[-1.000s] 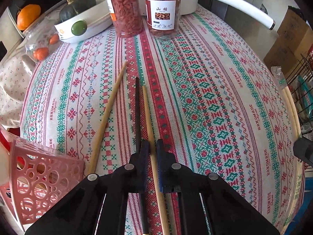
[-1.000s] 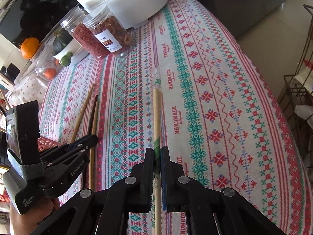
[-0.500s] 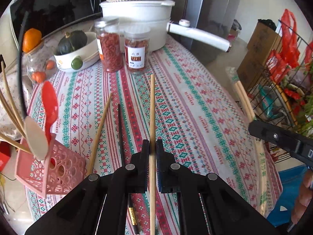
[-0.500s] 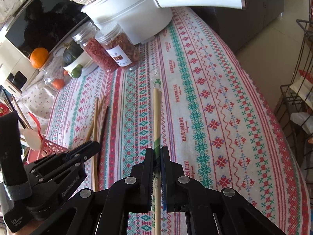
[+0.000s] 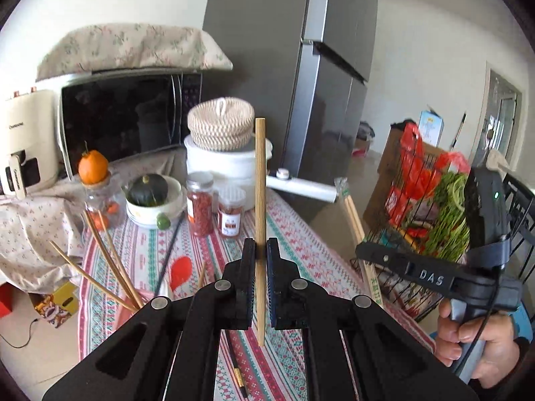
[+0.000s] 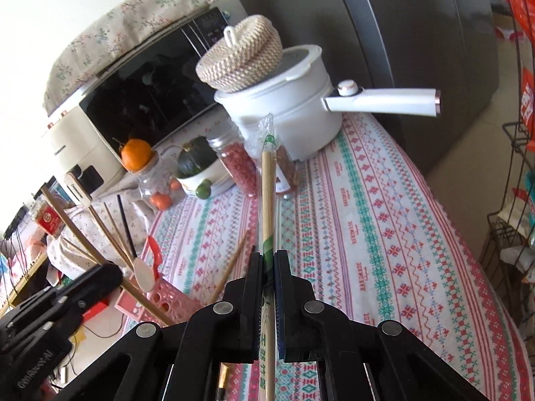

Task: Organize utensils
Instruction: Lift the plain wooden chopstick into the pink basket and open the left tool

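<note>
The left gripper (image 5: 261, 260) was clamped on a bare wooden chopstick (image 5: 260, 200) standing upright. The pink utensil basket (image 6: 160, 295) sat lower left, at the table's near-left edge. The right gripper (image 6: 269, 267), farther away, pinched wrapped chopsticks (image 6: 267, 193).

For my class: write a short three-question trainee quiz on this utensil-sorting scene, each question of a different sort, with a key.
1. True or false: the left gripper is shut on a bare wooden chopstick.
2. What does the right gripper hold? A) a red spoon B) wrapped chopsticks C) a jar
3. Fill in: the pink basket already holds a red spoon, a ____ spoon and several chopsticks.

Key: 1 true; 2 B; 3 white
</note>
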A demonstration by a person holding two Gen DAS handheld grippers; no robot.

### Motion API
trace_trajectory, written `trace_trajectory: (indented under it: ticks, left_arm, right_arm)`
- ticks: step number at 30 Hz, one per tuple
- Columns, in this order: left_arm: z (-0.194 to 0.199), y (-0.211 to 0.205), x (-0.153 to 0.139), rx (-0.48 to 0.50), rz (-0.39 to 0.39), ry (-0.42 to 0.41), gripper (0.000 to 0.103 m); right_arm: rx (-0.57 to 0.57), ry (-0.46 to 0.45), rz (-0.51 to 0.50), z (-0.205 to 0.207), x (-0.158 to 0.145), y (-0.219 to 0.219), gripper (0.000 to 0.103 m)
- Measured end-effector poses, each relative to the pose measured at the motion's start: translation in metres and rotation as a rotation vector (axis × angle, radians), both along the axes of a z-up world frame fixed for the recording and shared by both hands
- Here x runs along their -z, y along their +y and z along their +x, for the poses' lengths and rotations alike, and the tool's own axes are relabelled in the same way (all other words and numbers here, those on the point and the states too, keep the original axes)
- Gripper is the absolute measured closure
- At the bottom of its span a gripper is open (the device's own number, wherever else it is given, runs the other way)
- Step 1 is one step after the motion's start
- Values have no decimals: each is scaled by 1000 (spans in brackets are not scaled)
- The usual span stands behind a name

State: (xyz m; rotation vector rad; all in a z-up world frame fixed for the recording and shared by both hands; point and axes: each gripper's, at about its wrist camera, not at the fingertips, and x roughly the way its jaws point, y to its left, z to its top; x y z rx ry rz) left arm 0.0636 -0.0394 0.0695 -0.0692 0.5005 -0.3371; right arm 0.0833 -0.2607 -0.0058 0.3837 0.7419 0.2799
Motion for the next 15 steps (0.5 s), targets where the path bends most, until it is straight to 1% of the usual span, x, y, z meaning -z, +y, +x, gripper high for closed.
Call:
trace_trajectory:
  ticks: [4,7,9,11,13,15]
  left_arm:
    - [-14,34,-30,-71,-49,-107,97]
    - [-19,56,-41,-132,-52,-156,97]
    - [-18,69,-43,-168,-43,-166,97]
    - [-13,82,-39,-197,-38,-159,97]
    - [-6,91,-30,-213,-33,-137,97]
    - [2,97,-19,-225,-6,-118,97]
  right_arm:
    - [1,-67,-19,-5,-13,9,99]
    - [-4,-81,-19,-4,-15,17,99]
    - [-11,-78,-19,-3,-13,22,99]
    - [-18,-72,-22,-1,-11,27,99]
    - [-25,-66,-24,0,-8,32,99]
    - [-30,-61,-26,2,-6,36,98]
